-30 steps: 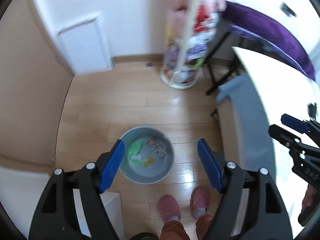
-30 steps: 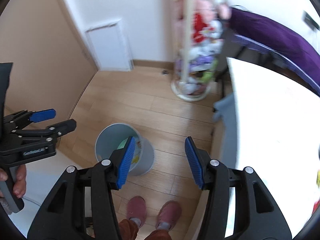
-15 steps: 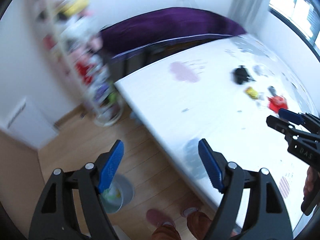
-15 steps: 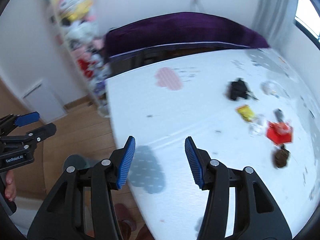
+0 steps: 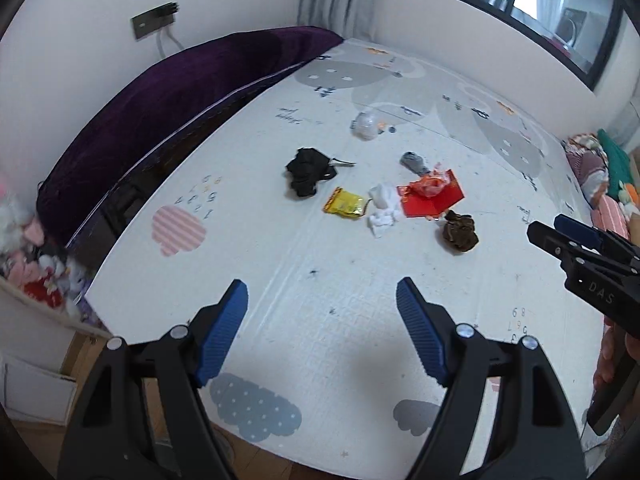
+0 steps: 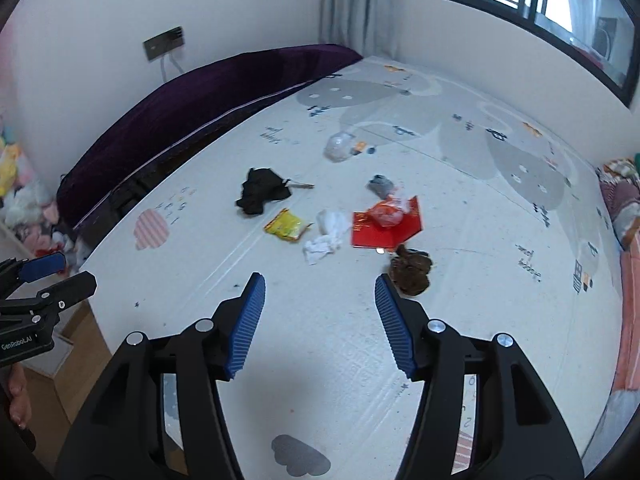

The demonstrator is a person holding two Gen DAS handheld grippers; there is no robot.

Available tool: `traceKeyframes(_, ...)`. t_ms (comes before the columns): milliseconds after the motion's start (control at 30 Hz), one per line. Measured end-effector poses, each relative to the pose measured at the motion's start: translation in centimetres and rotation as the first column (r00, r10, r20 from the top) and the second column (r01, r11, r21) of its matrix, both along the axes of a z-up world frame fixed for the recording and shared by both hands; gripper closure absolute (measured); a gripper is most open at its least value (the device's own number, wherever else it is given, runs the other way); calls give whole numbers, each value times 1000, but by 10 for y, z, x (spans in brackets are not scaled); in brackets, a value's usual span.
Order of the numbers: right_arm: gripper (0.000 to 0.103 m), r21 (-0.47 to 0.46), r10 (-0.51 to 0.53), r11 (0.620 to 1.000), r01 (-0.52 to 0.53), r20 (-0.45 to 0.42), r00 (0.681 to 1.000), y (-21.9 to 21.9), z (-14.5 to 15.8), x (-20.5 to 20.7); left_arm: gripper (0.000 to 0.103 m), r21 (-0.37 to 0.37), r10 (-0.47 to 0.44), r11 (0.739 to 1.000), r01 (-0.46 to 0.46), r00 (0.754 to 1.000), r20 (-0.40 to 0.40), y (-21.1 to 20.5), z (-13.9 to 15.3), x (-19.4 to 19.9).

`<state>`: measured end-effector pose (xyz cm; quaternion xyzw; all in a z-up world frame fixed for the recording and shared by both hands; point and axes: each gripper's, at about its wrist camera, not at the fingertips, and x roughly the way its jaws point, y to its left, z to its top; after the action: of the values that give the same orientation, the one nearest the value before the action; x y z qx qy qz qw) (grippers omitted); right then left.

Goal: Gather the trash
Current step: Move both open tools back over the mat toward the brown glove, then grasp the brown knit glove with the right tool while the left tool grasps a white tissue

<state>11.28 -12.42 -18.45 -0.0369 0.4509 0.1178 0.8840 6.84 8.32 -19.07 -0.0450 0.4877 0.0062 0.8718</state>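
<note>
Both cameras have swung off the wood floor and the bin onto a white play mat printed with grey clouds; the bin is out of both views.

Left gripper: jaws wide apart, nothing between them, above a bare stretch of mat near its front edge. Right gripper: jaws opening, nothing between them, also over bare mat. Each gripper's tips show at the edge of the other's view.

Trash lies scattered mid-mat, ahead of both grippers:
- black clump, farthest left, near the purple cover along the mat's far left side.
- yellow packet, flat, just right of the black clump.
- white tissue, crumpled, between the yellow packet and the red card.
- red card, flat, with a crumpled orange-red wrapper on top.
- brown clump, just in front of the red card; in the right wrist view it sits just beyond the right finger's tip.
- grey scrap, behind the red card.
- clear plastic wad, farthest back.

Window at the top right. Soft toys, blurred, at the left edge.
</note>
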Motion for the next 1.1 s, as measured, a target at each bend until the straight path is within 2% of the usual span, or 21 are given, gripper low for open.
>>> traceKeyframes(67,40,-8,-53,999,53,0,999,-18,-5,10,26,3,-49,999,49,999,-4,-17,-4,19)
traceKeyframes(267,40,-9,-165,986,165,-47,985,-55,-32,38,26,-8,-189,982,189,982,-30,-54,-31,81)
traceKeyframes(467,40,-45,-253,967,250,-75,965,-68,-71,69,26,-37,-286,958,284,956,-68,-74,-78,135)
traceKeyframes(600,40,-39,-286,958,283,-93,954,-75,-109,94,26,-57,-322,946,318,944,-76,-84,-113,167)
traceKeyframes(833,38,-38,-301,954,299,-124,945,-88,-184,133,26,-64,-338,941,334,937,-87,-99,-186,219)
traceKeyframes(1100,38,-22,-288,957,288,-158,945,-94,-246,160,26,14,-379,924,383,917,-127,-119,-260,248)
